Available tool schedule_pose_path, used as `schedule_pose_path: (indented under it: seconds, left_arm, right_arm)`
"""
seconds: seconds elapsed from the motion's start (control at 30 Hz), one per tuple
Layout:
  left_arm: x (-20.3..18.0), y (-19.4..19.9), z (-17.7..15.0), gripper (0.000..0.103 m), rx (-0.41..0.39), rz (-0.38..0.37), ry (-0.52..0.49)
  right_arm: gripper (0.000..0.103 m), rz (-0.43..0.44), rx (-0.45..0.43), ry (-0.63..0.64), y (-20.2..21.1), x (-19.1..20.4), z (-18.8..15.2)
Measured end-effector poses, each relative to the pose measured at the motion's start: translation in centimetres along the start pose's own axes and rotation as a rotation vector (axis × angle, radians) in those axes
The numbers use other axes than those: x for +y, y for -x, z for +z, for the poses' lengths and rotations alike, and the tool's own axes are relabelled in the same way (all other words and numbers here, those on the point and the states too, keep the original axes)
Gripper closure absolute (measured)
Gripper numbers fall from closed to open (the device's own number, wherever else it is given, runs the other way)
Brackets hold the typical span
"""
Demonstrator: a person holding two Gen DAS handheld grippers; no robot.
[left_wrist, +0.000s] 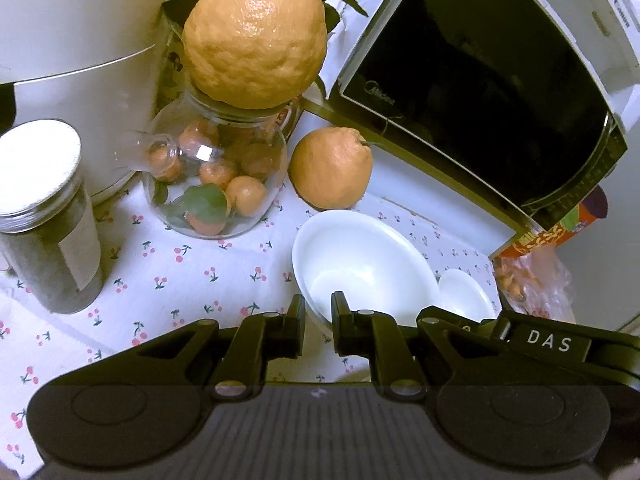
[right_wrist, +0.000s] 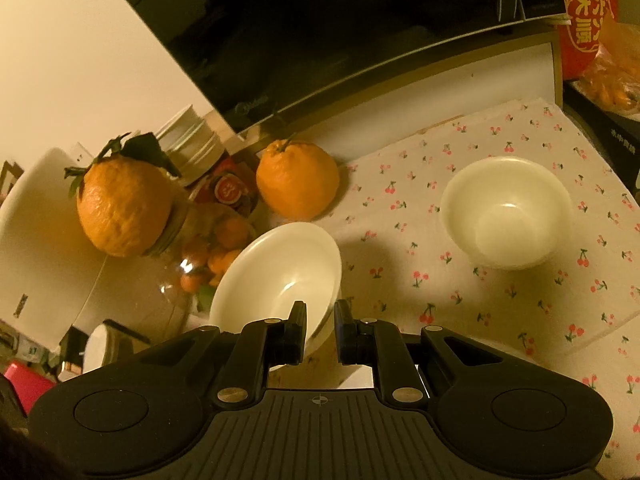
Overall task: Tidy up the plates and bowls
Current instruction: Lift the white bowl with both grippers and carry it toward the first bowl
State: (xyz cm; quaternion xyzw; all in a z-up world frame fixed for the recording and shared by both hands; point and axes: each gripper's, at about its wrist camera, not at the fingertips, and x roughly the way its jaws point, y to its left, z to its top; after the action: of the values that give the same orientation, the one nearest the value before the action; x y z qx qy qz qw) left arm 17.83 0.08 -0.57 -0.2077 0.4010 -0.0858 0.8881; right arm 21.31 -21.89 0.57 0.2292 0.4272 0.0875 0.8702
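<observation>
A white bowl is pinched by its rim in the nearly closed jaws of both the left gripper and right gripper, lifted and tilted; a second bowl stands apart on the surface; stacking is judged unfinished.

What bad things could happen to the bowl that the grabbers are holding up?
1. The white bowl is pinched only at its thin rim by the right gripper and the left gripper, and it hangs tilted. It could slip and break.
2. The glass jar with a big orange balanced on top stands close by. A bump could knock the fruit off.
3. The second bowl sits nearby on the cloth. Setting down carelessly could chip both.
</observation>
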Motion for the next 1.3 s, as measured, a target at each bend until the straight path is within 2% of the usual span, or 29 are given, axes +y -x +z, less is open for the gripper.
schedule_pose_path:
  seconds: [0.33, 0.87, 1.3]
  left_arm:
    - [0.2, 2.3, -0.7, 0.091, 0.011, -0.01, -0.033]
    - [2.2, 5.8, -1.7, 0.091, 0.029, -0.024, -0.072]
    - [4.9, 7.8, -2.5, 0.091, 0.052, 0.023, -0.095]
  right_arm:
    - [0.087, -0.009, 0.043, 0.045, 1.3, 1.0, -1.5]
    - [0.087, 0.034, 0.09, 0.088, 3.3, 3.3, -4.1]
    - [0.087, 0.062, 0.147, 0.152, 3.1, 6.0, -6.8]
